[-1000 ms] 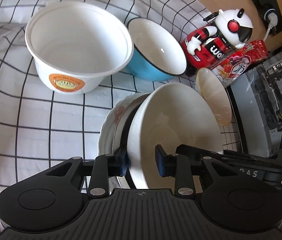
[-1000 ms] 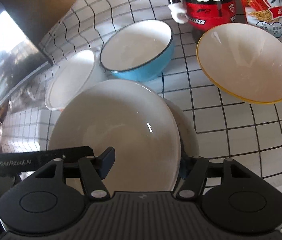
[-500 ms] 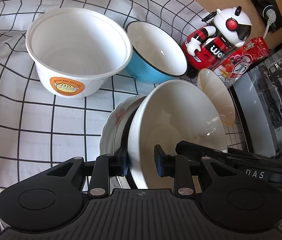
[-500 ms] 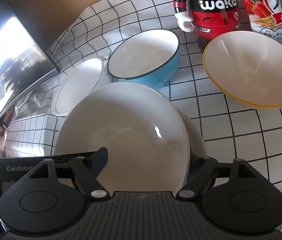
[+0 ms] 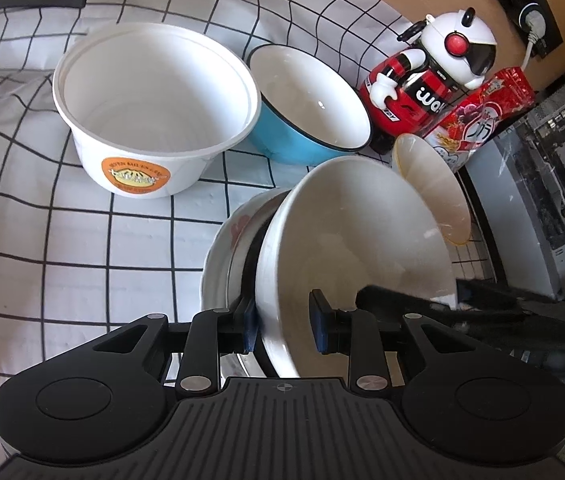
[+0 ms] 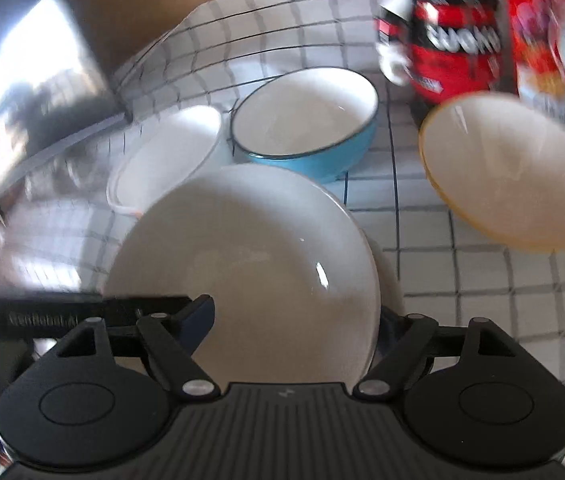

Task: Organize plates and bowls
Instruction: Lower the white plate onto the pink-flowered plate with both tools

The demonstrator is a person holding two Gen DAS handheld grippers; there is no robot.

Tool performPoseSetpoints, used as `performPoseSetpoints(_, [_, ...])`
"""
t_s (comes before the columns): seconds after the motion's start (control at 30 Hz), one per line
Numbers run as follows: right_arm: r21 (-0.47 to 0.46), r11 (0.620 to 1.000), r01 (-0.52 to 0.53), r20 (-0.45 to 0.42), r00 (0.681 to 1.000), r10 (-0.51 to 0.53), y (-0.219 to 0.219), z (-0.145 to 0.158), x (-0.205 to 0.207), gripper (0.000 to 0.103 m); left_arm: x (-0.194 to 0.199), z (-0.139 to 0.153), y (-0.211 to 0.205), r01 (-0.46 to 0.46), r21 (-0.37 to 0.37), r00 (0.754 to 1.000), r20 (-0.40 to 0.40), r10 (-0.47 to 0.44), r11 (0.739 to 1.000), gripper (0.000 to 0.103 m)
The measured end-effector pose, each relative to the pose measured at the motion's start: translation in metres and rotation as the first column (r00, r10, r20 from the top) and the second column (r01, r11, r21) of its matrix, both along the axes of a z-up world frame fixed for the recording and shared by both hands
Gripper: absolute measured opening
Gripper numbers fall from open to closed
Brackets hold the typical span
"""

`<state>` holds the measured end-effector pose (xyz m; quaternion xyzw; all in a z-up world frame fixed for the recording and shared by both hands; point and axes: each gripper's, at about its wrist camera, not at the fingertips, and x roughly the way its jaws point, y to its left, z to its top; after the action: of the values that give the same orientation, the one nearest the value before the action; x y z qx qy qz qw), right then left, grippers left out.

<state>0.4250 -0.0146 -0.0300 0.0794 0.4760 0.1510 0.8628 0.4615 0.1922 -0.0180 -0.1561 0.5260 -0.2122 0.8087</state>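
A large white bowl [image 5: 358, 240] sits on stacked plates [image 5: 222, 256]. My left gripper [image 5: 284, 322] is shut on the bowl's near rim, one finger outside and one inside. My right gripper [image 6: 296, 320] straddles the other side of the same bowl [image 6: 242, 256]; its jaws stand wide, and I cannot tell whether they press the rim. A white plastic tub [image 5: 154, 108], a blue bowl [image 5: 306, 100] and a yellow-rimmed bowl [image 5: 434, 184] stand beyond on the checked cloth. The blue bowl [image 6: 306, 116] and the yellow-rimmed bowl [image 6: 510, 172] also show in the right wrist view.
A red and white robot toy [image 5: 430, 80] and a red cereal bag [image 5: 478, 112] stand at the back by the wall. A computer case [image 5: 542, 184] lies right of the table edge. A dark screen [image 6: 30, 128] stands at the left.
Both grippers have risen and drawn back a little with the large white bowl. The right wrist view is now blurred from motion.
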Motion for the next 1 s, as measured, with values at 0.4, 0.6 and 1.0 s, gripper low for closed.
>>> performPoseSetpoints(0.4, [0.122,0.989,0.079,-0.112,0.992,-0.065,-0.022,0.004,0.015,0.080,0.007,0.002,0.009,0.002,-0.033,1.000,-0.026,-0.003,0.999,0.029])
performPoseSetpoints(0.6, [-0.077,0.996,0.042,0.006,0.999,-0.041,-0.006,0.026,0.013,0.081,0.007,0.009,0.005,0.019,0.022,1.000,-0.007,-0.019,1.000,0.026])
performPoseSetpoints(1.0, [-0.092,0.995,0.046,0.008,0.999,-0.045,-0.011,0.023,0.007,0.081,-0.004,0.025,0.015,0.020,0.044,0.998,0.057,-0.023,0.999,0.032])
